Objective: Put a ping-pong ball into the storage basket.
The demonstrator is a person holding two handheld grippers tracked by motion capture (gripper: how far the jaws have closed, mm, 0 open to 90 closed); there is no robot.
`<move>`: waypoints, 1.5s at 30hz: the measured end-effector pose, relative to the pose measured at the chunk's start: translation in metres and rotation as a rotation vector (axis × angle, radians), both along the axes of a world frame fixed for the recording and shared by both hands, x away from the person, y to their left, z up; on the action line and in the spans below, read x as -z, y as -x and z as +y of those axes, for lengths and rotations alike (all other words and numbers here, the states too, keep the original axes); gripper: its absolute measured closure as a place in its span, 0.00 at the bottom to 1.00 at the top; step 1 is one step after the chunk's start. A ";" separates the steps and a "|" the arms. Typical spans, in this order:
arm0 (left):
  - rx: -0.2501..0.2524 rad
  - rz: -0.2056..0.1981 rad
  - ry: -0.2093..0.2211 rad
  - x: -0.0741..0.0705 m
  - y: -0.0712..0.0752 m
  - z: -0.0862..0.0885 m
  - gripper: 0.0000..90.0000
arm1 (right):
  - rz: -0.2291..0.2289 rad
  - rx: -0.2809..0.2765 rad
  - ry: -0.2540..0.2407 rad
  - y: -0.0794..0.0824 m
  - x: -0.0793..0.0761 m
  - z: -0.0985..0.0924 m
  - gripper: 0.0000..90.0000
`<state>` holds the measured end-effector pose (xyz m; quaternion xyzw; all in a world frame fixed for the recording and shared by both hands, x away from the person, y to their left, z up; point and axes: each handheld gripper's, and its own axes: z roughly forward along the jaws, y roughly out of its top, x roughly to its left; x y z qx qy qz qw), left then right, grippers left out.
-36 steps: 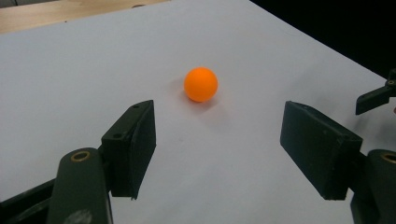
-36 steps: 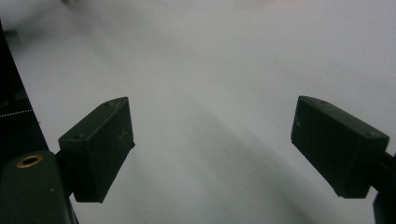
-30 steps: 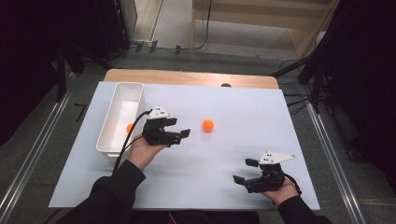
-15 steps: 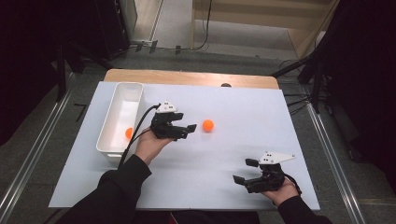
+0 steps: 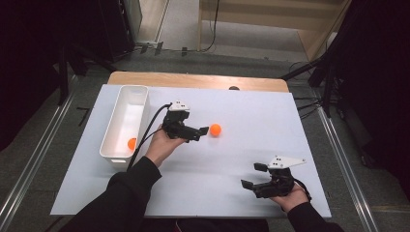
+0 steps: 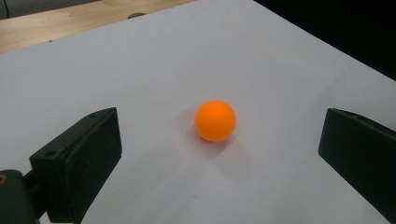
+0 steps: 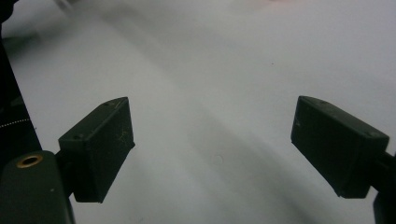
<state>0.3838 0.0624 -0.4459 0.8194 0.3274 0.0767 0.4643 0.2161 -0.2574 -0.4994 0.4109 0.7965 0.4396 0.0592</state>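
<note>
At a desk (image 5: 232, 159) covered with a white sheet, a person in dark sleeves holds a two-jaw claw in each hand. The left claw (image 5: 200, 132) points toward an orange ball (image 5: 215, 129) lying on the bare sheet near the middle of the desk, just beyond the jaw tips. In the left gripper view the ball (image 6: 215, 120) sits between the lines of the two black jaws but a little ahead of them, touched by neither; the jaws stand wide apart and have just been opening, with nothing clamped between them. To the left of that hand, a white rectangular bin (image 5: 118, 113) lies lengthwise along the desk's left side, and a second orange ball (image 5: 132, 143) rests on its floor near the person's end. A black cable runs from the left claw back along the bin's right wall toward the person's forearm. The right claw (image 5: 253, 175) hovers low near the front right corner of the desk, well apart from both the ball and the bin, a grey three-cornered plate on top of it. Its jaws are spread wide as well, and the right gripper view shows plain white sheet between them. A strip of bare wood shows along the desk's far edge, beyond the sheet.
</note>
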 end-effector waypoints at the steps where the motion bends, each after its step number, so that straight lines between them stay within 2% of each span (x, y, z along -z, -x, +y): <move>1: -0.004 -0.010 -0.007 0.000 -0.001 -0.001 0.00 | 0.005 -0.001 0.001 0.000 0.000 0.000 0.13; 3: 0.017 -0.012 -0.018 -0.001 -0.002 -0.005 0.00 | 0.006 -0.005 0.005 0.000 0.000 0.001 0.13; 7: 0.034 -0.016 -0.012 -0.001 -0.003 -0.009 0.00 | 0.006 -0.006 0.004 0.000 0.000 0.000 0.13; 12: 0.053 0.010 0.012 0.000 -0.005 -0.014 0.00 | 0.005 -0.004 0.008 0.000 0.000 0.001 0.13; 16: 0.037 -0.011 -0.006 -0.002 -0.008 -0.018 0.00 | 0.003 -0.011 0.006 -0.001 0.000 0.002 0.13; 19: 0.034 -0.013 -0.003 -0.001 -0.011 -0.023 0.00 | 0.001 -0.010 0.005 -0.001 0.000 0.001 0.13; 22: 0.036 -0.018 -0.021 0.000 -0.013 -0.028 0.00 | -0.001 -0.009 0.004 -0.001 0.000 0.001 0.13; 27: 0.020 -0.029 -0.014 0.002 -0.018 -0.035 0.00 | 0.001 0.001 -0.005 -0.001 0.000 -0.001 0.13; 29: 0.022 -0.035 -0.037 0.002 -0.019 -0.039 0.00 | 0.007 0.006 -0.011 -0.001 0.000 -0.001 0.13; 31: 0.020 -0.050 -0.029 0.002 -0.019 -0.043 0.00 | 0.007 0.008 -0.007 -0.002 0.000 -0.002 0.13; 40: 0.036 -0.039 -0.044 0.003 -0.027 -0.053 0.00 | 0.001 0.002 0.015 -0.002 0.001 -0.001 0.13; 43: 0.031 -0.028 -0.031 0.005 -0.030 -0.057 0.00 | -0.003 0.002 0.014 -0.002 0.001 -0.001 0.13; 45: 0.026 -0.039 -0.022 0.003 -0.031 -0.059 0.00 | 0.001 0.000 0.012 -0.002 0.001 0.000 0.13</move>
